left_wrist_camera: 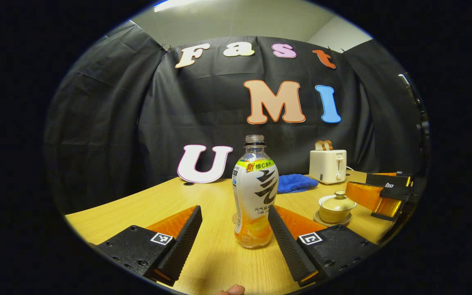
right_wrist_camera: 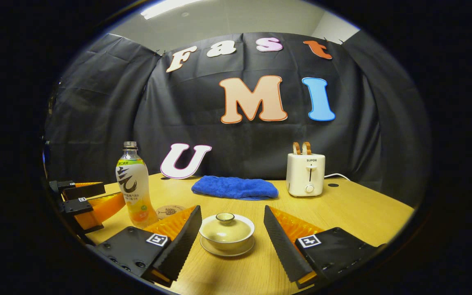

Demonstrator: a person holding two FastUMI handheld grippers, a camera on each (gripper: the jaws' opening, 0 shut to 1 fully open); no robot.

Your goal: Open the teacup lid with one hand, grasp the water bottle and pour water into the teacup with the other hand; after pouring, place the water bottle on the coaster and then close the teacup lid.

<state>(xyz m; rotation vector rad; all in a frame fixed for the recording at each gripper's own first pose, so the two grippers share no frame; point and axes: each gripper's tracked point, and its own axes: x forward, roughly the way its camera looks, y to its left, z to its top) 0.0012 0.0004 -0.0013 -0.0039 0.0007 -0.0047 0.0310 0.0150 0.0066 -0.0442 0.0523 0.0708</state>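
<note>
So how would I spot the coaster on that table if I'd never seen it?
Start at the wooden table and find the tall drink bottle near its left side in the right gripper view. Just to the bottle's right lies the coaster, a small flat round disc. Unlike the lidded teacup on its saucer nearby, it is flat and carries nothing.
</note>
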